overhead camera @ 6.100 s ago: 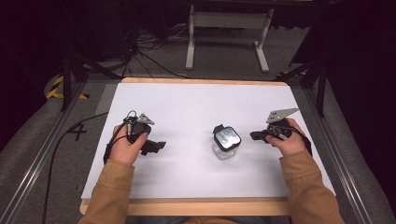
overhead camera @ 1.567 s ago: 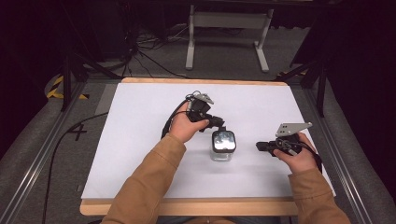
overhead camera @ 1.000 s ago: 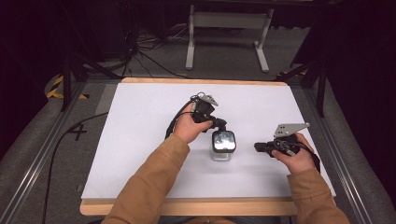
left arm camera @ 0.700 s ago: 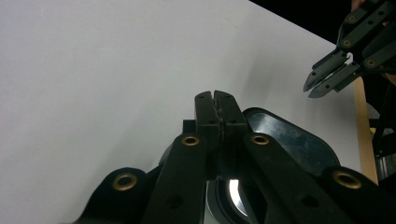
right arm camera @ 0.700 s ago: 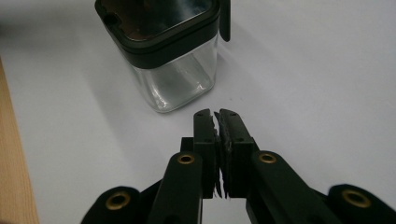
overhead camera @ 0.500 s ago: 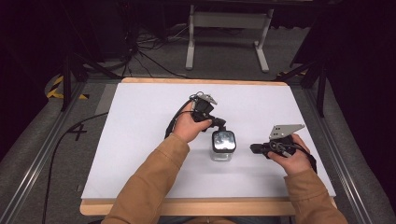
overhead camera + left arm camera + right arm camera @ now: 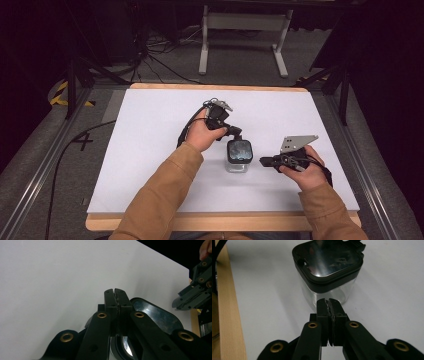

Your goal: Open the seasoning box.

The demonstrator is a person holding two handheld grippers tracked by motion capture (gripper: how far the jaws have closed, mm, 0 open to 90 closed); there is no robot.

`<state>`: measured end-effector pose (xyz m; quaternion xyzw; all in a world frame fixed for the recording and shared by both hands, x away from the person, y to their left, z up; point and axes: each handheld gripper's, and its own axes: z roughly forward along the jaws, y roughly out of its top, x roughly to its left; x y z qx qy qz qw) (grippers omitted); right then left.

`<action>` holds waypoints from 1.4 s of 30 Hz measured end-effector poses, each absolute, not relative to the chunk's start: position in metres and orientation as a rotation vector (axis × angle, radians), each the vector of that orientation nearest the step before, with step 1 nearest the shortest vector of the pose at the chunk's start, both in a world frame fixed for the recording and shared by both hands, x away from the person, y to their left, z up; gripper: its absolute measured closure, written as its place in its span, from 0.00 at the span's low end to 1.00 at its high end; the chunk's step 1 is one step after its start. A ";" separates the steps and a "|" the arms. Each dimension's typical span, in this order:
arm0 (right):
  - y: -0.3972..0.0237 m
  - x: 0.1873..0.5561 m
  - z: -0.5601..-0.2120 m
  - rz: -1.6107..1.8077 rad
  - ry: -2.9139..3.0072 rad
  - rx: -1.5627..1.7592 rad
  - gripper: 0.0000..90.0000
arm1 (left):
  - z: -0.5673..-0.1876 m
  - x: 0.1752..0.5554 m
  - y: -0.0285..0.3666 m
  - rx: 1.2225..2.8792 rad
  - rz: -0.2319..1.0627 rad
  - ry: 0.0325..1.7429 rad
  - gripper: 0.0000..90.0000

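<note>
High view: a clear jar (image 7: 239, 157) with a black lid (image 7: 239, 150) is seen standing upright on the white table (image 7: 150, 150), slightly right of centre and nearer the front edge, with the left gripper (image 7: 234, 134) brought over the lid's far edge and the right gripper (image 7: 263, 161) held just beside the jar on its right. Left gripper view: the jaws are seen pressed together with nothing between them, their tips just over the glossy lid (image 7: 160, 315). Right gripper view: the jaws are likewise closed and empty, pointed at the jar's glass wall (image 7: 332, 293) from close by, though touch cannot be told.
</note>
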<state>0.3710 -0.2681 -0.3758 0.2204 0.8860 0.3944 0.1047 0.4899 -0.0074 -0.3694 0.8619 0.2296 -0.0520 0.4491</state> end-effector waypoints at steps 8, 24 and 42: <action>-0.256 0.369 -0.378 1.181 2.614 0.609 0.99 | -0.370 0.490 -0.007 2.133 -0.131 0.570 1.00; -0.246 0.371 -0.377 1.222 2.579 0.594 1.00 | -0.368 0.489 -0.007 2.124 -0.141 0.609 0.98; -0.243 0.374 -0.363 1.340 2.409 0.613 1.00 | -0.320 0.429 0.037 2.122 -0.142 0.436 0.97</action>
